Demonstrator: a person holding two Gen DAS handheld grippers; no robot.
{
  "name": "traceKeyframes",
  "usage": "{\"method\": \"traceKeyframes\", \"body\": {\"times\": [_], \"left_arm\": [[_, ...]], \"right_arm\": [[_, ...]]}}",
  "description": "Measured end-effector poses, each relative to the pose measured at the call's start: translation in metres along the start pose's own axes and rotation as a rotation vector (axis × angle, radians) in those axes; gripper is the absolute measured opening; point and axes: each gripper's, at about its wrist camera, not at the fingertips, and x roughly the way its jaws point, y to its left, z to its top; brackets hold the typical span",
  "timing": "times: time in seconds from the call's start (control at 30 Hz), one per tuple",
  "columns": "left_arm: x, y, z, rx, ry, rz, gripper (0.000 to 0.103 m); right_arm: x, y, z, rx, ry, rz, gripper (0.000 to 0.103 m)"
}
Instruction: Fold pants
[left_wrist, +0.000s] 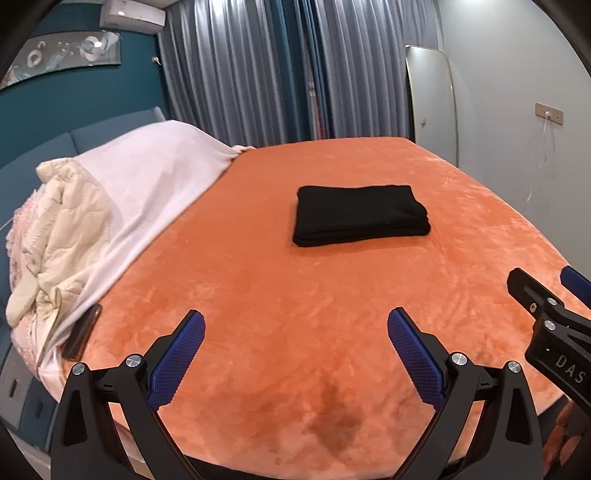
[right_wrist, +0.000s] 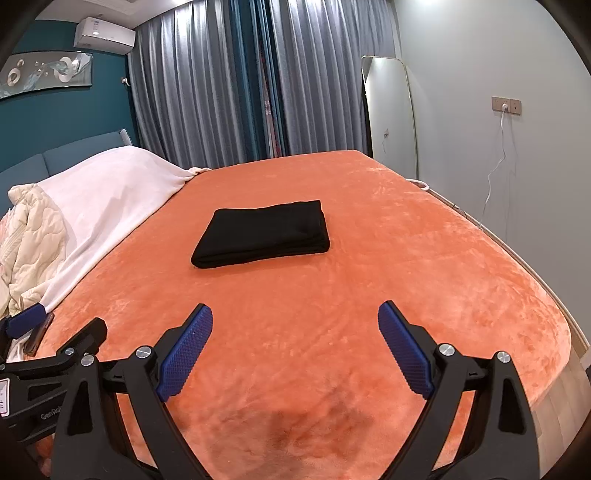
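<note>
Lying in the middle of the orange blanket (left_wrist: 258, 258), the black pants (left_wrist: 360, 215) are seen folded into a compact rectangle with several layers stacked at the near edge. From the right wrist view the same pants (right_wrist: 264, 232) are seen a little left of centre, flat on the blanket (right_wrist: 369, 258), with nothing touching them.

The left gripper (left_wrist: 295, 354) is held low over the near part of the bed, well apart from the pants. Its jaws are spread wide and nothing is held between the blue pads (left_wrist: 177, 363). The right gripper (right_wrist: 295, 350) is held beside it in the same manner, the jaws wide apart and nothing gripped between its blue pads (right_wrist: 184, 356). In the left wrist view the right gripper (left_wrist: 546, 295) is seen at the right edge, and in the right wrist view part of the left gripper (right_wrist: 55, 332) is seen at the left edge.

On the left side of the bed a white sheet (left_wrist: 147, 177) is laid over a raised shape, and a crumpled cream quilt (left_wrist: 62, 229) is piled beside it. A dark phone (left_wrist: 81, 332) is seen at the edge of the sheet. Grey curtains (right_wrist: 207, 85) are hung behind the bed, and a mirror (right_wrist: 388, 118) is leaned against the wall on the right.
</note>
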Motion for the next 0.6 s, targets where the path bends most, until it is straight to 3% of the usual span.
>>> {"method": "traceKeyframes", "body": {"times": [0.23, 0.4, 0.6], "left_arm": [[-0.0040, 0.0016, 0.0014, -0.004, -0.034, -0.019, 0.098], [-0.0004, 0.0055, 0.0025, -0.026, -0.002, -0.013, 0.098], [0.0020, 0.0090, -0.0003, -0.031, 0.020, -0.072, 0.098]], "right_arm": [[0.0007, -0.0035, 0.0004, 0.001, 0.001, 0.000, 0.089], [0.0012, -0.0053, -0.0006, 0.006, 0.006, -0.002, 0.089], [0.0016, -0.0067, -0.0033, 0.015, 0.006, -0.004, 0.092]]}}
